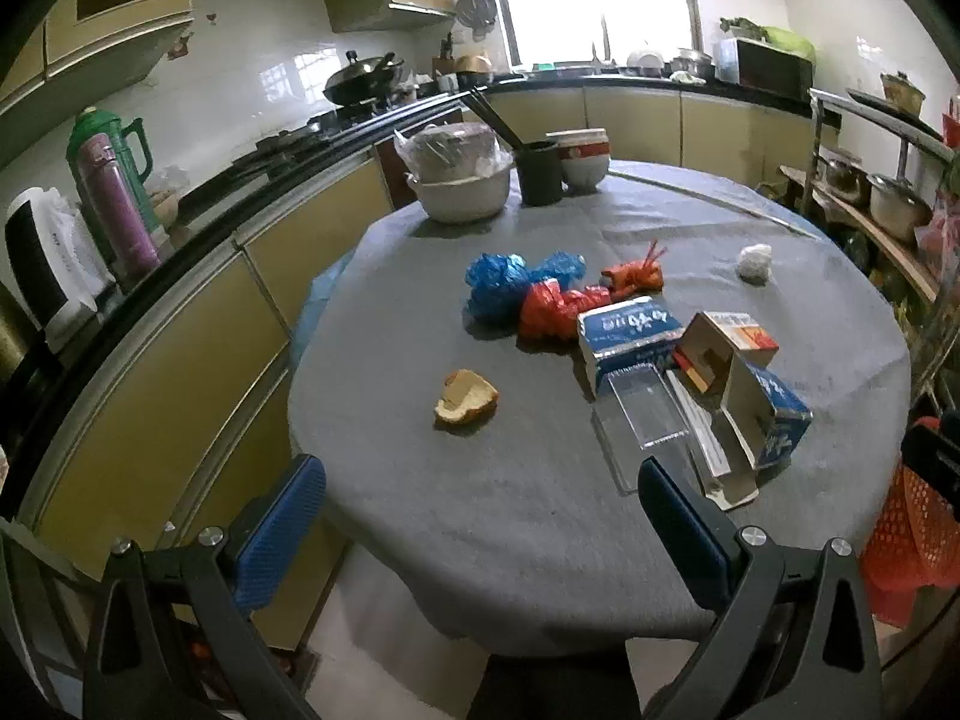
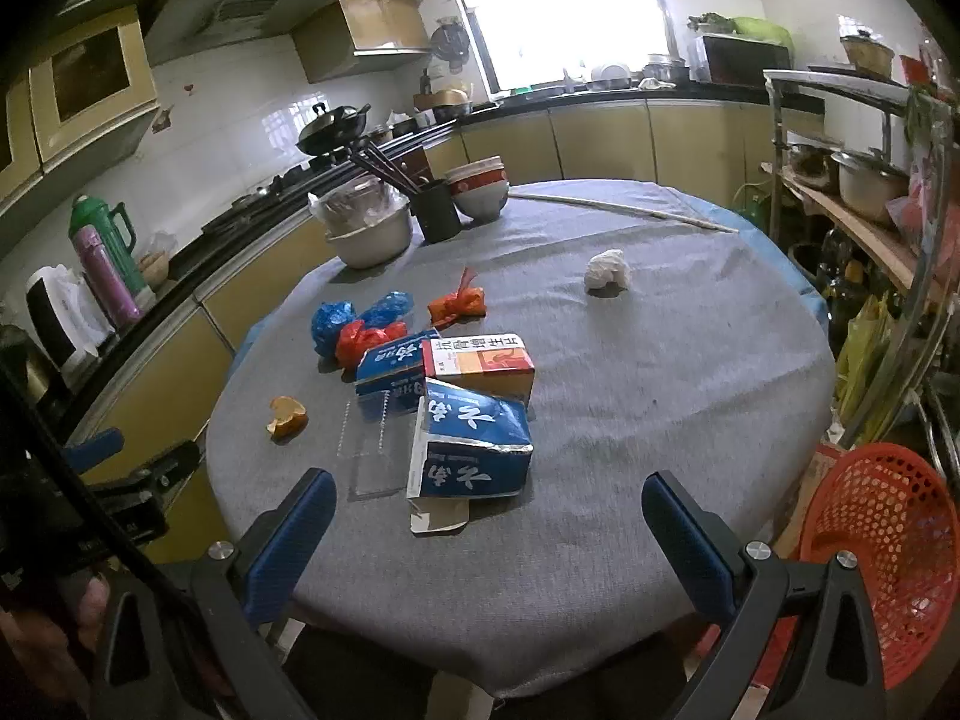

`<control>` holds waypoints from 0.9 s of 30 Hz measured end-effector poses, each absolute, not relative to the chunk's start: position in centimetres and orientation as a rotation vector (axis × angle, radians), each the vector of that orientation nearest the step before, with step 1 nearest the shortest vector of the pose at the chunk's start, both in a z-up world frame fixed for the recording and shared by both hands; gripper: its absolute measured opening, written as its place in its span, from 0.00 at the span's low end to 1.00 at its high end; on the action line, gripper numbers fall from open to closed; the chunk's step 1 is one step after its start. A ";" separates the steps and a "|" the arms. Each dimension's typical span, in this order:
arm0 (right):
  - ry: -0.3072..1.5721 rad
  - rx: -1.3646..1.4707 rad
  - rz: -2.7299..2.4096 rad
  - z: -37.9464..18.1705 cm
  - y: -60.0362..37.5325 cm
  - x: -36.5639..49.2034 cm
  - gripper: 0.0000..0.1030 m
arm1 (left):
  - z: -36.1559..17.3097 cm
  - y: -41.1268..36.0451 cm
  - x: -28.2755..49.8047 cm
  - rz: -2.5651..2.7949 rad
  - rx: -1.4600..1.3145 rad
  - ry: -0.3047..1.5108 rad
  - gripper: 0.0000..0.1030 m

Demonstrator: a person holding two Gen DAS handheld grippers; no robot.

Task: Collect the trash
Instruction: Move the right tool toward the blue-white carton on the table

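Both my claws are spread wide with nothing between the pads: left gripper [image 1: 483,531] hangs over the near table edge, right gripper [image 2: 489,534] likewise, both tilted down at the round table [image 2: 660,396] with its grey cloth. Trash sits in a cluster left of centre. Nearest blue carton [image 2: 474,450] lies on its side, open flap end toward me, long axis running near to far. Second blue carton [image 2: 393,369] lies behind it, long axis slanting left to right. Orange-and-white box [image 2: 480,363] lies flat touching both, long side across the view. Clear plastic tray [image 2: 372,450] lies flat just left of the near carton. Blue bag [image 1: 501,288] and red bag [image 1: 555,309] are bunched together behind; orange wrapper [image 2: 457,303] has its twisted tail pointing up and away. Orange peel [image 1: 465,397] sits alone to the left, crumpled tissue [image 2: 607,270] well apart on the right. Red mesh basket [image 2: 882,570] stands off the table, lower right.
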State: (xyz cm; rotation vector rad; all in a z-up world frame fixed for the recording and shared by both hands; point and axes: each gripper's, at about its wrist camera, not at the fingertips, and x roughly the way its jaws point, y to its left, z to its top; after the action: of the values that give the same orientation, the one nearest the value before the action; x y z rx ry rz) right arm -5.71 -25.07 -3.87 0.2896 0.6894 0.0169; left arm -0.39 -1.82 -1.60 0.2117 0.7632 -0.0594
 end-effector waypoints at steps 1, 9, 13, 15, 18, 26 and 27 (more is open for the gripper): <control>0.690 0.293 0.017 -3.9 -25.2 -5.7 1.00 | -1.7 -1.9 -0.4 -0.060 0.214 0.767 1.00; 0.705 0.330 0.033 -5.0 -25.7 -5.4 1.00 | -3.1 -1.9 0.3 -0.077 0.215 0.824 1.00; 0.711 0.348 0.043 -5.8 -26.1 -5.0 1.00 | -4.3 -1.7 1.4 -0.114 0.185 0.888 1.00; 0.726 0.359 0.052 -6.4 -26.3 -4.4 0.97 | -4.8 -1.7 1.9 -0.139 0.171 0.920 1.00; 0.763 0.397 0.075 -7.4 -26.7 -3.3 0.89 | -5.5 -1.8 2.6 -0.163 0.153 0.953 1.00; 0.836 0.504 0.140 -9.4 -26.6 0.7 0.89 | -6.4 -1.4 4.7 -0.180 0.115 1.012 1.00; 0.843 0.518 0.137 -9.6 -26.6 1.4 0.89 | -6.5 -1.4 5.1 -0.185 0.109 1.020 1.00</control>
State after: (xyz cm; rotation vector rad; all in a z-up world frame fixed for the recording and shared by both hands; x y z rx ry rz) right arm 1.45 -26.58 -9.63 0.5183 0.8433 0.1372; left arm 5.13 -1.43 -6.50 0.1087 1.0200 -0.1846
